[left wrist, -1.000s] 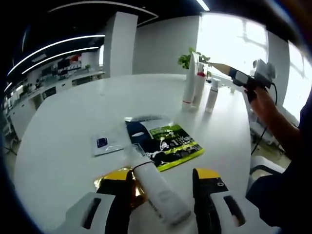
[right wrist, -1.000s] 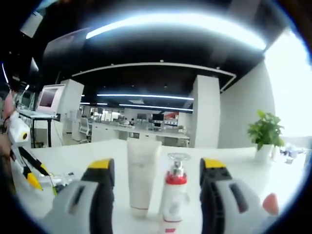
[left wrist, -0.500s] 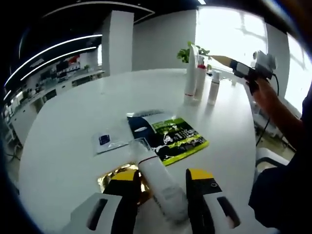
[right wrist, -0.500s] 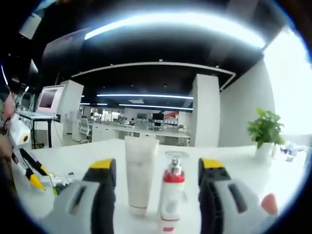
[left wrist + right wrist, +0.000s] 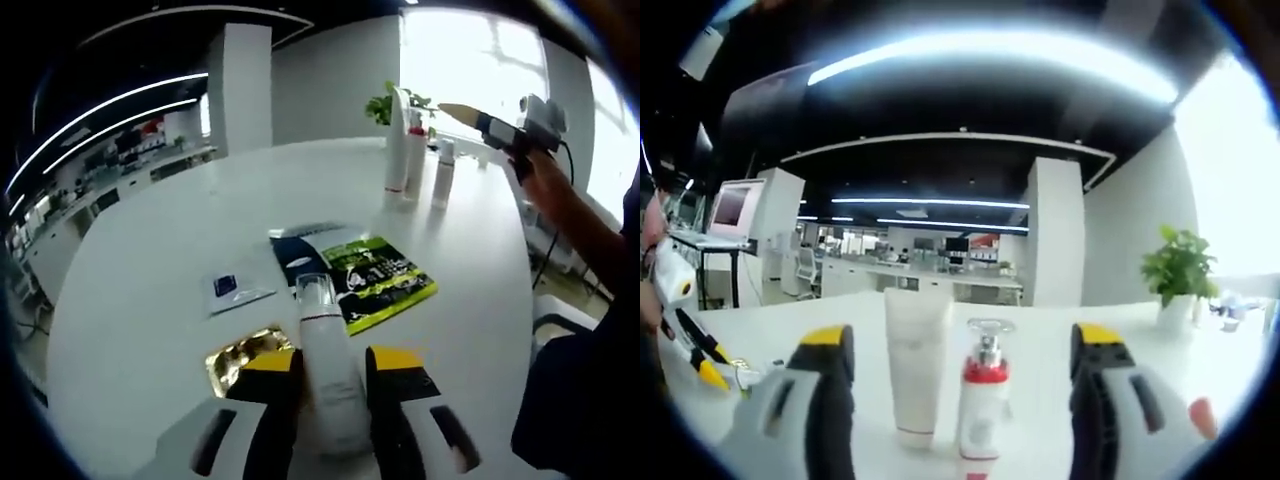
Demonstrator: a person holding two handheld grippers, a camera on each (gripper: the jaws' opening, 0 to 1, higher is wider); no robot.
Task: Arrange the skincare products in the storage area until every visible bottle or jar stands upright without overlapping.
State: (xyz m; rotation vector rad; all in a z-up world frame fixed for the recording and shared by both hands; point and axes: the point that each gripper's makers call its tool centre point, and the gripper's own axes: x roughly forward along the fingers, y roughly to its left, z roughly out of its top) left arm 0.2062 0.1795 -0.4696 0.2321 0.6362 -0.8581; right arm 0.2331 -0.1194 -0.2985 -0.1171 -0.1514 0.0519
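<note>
My left fingers (image 5: 332,385) were clamped on a white bottle (image 5: 325,360) near the counter's (image 5: 150,250) front edge; my right fingers (image 5: 960,400) gaped apart before the upright tube (image 5: 914,365) and red-collared pump bottle (image 5: 980,405).

Lower end of white bottle (image 5: 328,375) hidden between the left gripper's (image 5: 333,372) jaws. Gold sachet (image 5: 240,352) partly covered by one jaw. Print on green packet (image 5: 375,283) too blurred to read.

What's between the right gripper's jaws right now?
In the right gripper view, a white tube and a red-collared pump bottle stand upright between the open jaws, ungripped.
</note>
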